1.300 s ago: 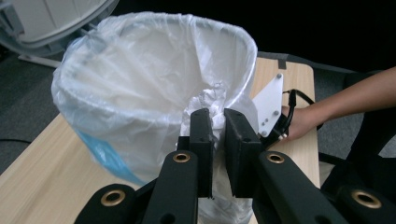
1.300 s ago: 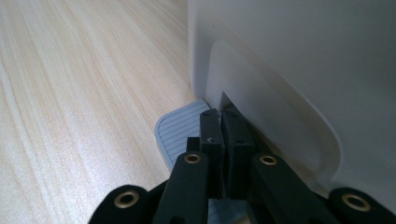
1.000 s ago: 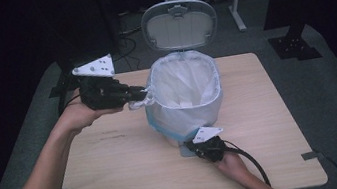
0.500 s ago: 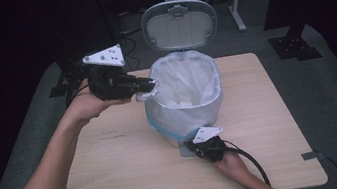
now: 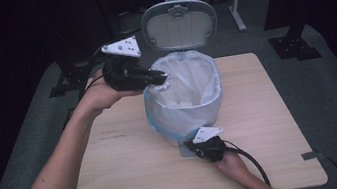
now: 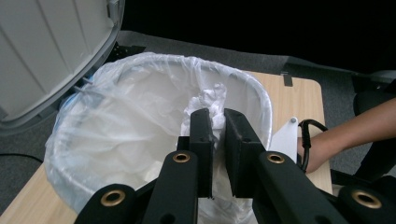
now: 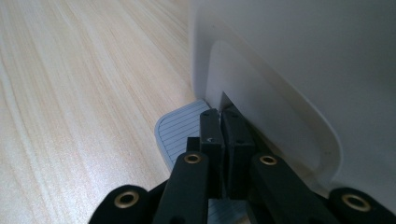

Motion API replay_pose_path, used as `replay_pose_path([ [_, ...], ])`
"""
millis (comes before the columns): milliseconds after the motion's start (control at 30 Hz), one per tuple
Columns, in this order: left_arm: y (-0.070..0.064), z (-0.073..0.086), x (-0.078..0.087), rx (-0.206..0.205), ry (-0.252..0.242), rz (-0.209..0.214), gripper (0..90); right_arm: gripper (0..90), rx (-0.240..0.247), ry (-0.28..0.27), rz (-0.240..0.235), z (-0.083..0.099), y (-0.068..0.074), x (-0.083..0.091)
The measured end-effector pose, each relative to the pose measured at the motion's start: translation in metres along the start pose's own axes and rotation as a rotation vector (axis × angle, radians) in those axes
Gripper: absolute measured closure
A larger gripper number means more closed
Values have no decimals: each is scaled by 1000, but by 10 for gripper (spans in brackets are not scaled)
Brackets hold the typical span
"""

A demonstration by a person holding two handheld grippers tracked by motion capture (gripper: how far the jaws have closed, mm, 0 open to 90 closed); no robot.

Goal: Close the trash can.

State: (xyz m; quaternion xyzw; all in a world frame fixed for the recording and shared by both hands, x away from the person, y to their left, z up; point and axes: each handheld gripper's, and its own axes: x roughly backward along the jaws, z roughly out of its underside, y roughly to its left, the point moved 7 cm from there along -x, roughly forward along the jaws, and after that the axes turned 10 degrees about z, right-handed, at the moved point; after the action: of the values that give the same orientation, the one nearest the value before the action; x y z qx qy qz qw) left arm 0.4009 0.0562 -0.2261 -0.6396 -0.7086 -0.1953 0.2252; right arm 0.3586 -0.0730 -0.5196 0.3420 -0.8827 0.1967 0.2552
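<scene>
Near the table's point(image 5: 134, 180) far edge, left gripper point(image 5: 161, 78) pinches the upright bin's point(image 5: 187, 117) bag point(image 6: 212, 100); right gripper point(image 7: 220, 116), jaws closed, presses its pedal point(image 7: 177, 130).

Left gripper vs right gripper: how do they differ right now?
The left gripper is raised at the bin's rim, jaws pinching a bunched fold of the white bag liner; the right gripper sits low at table level, jaws closed with nothing between them, resting on the grey foot pedal. The left gripper points across the bin's mouth, the right gripper at the bin's base. Both work the same bin, whose lid stands open.
</scene>
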Motion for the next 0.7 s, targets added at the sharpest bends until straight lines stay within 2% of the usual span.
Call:
replay_pose_path([
  [233,6,-6,-15,5,13,6,824,875,1,-1,1,0,0,0],
  [533,18,-6,-32,24,35,-6,812,876,0,-2,1,0,0,0],
  [633,22,-6,-35,28,39,-18,790,875,1,-2,1,0,0,0],
  [700,24,-6,-37,34,36,-29,738,875,1,-2,1,0,0,0],
])
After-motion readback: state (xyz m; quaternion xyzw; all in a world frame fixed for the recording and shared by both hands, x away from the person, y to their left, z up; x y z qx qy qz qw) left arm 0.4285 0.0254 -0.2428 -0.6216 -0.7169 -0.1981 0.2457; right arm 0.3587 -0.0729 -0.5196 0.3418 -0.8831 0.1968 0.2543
